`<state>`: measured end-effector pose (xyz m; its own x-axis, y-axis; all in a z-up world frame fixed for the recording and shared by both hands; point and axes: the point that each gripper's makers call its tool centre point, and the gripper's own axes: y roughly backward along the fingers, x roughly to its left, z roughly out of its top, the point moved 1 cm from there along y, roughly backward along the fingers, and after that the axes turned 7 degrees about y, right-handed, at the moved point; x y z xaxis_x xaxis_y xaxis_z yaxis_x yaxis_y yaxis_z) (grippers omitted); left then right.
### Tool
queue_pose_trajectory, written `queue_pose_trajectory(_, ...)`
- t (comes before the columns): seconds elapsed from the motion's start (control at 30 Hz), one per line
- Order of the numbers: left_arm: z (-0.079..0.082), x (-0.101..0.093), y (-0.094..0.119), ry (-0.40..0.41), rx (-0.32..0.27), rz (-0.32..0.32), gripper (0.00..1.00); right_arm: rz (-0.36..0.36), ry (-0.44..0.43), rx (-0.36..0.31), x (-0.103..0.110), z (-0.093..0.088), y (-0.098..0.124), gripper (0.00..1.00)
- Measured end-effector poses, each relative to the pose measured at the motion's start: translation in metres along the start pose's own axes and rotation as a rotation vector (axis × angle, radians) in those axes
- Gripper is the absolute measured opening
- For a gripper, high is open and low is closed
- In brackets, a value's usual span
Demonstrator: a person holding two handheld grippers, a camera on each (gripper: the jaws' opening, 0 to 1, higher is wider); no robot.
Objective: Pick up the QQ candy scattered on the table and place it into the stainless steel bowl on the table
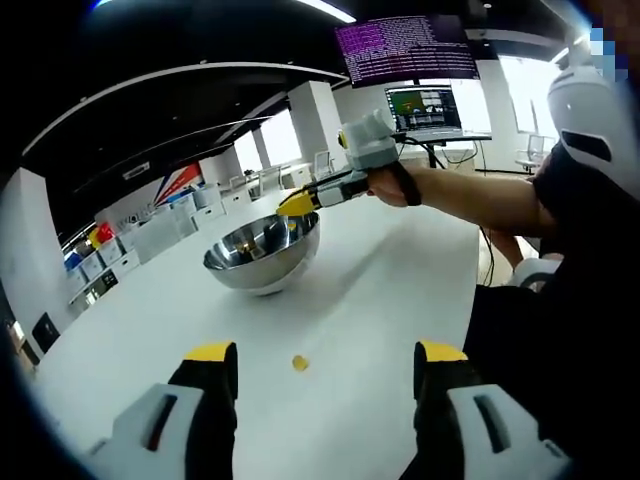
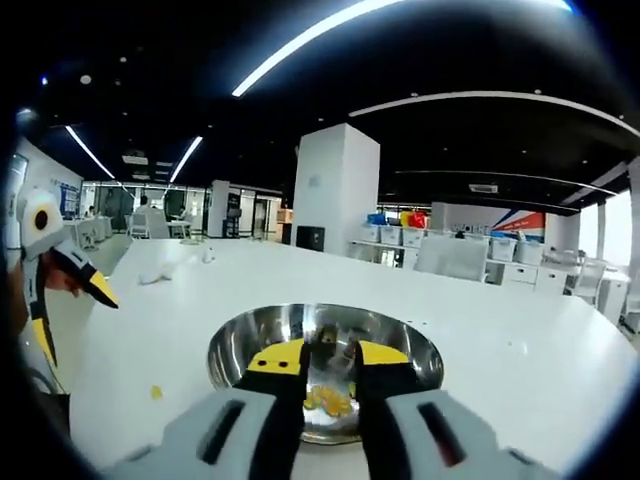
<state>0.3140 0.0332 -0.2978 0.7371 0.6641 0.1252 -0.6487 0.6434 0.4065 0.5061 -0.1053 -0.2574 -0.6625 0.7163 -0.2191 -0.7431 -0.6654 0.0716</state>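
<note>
While the right gripper (image 2: 330, 362) hangs over the stainless steel bowl (image 2: 410, 345), jaws parted a crack with nothing between, the left gripper (image 1: 325, 360) gapes wide above 1 yellow candy (image 1: 300, 363) on the white table (image 1: 400, 270).

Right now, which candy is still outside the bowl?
The lone yellow candy on the white table, between the left gripper jaws; the others lie inside the steel bowl.

Bright ceiling strip lights (image 2: 300, 45) and window glare, with sharp centres and fisheye-bent edges.
</note>
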Motion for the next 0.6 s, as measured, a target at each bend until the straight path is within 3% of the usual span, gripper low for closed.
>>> queue_pose_trajectory(0.3, -0.001, 0.001, 0.001, 0.004, 0.0, 0.003, 0.71, 0.009, 0.024, -0.002, 0.008, 0.0, 0.001, 0.2)
queue_pose_trajectory(0.6, -0.001, 0.001, 0.0, 0.007, 0.0, 0.003, 0.71, 0.035, 0.048, -0.102, 0.029, 0.031, 0.016, 0.22)
